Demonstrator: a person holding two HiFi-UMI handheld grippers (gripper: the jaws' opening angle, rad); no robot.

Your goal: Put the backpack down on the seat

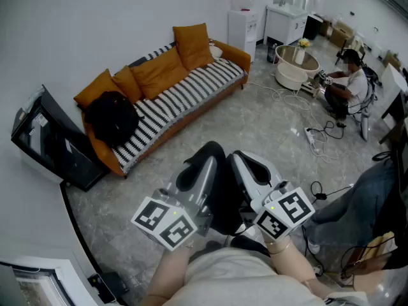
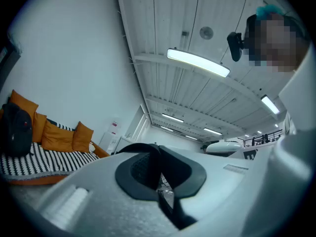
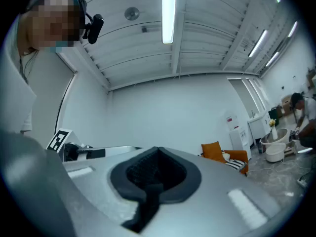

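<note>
The black backpack (image 1: pixel 111 116) rests on the left end of the orange sofa (image 1: pixel 210 88), upright against the cushions on the striped seat cover. It also shows in the left gripper view as the backpack (image 2: pixel 14 130) at the far left edge. Both grippers are held close to my body, far from the sofa and tilted upward. My left gripper (image 1: pixel 207 155) is shut with nothing between its pads (image 2: pixel 143 167). My right gripper (image 1: pixel 245 161) is shut and empty too, its pads (image 3: pixel 163 169) pressed together.
A black flat case (image 1: pixel 51 148) leans on the wall left of the sofa. At the back right a person (image 1: pixel 347 85) sits on the floor by a round white tub (image 1: pixel 294 65). Cables and a power strip (image 1: pixel 315 138) lie on the marble floor.
</note>
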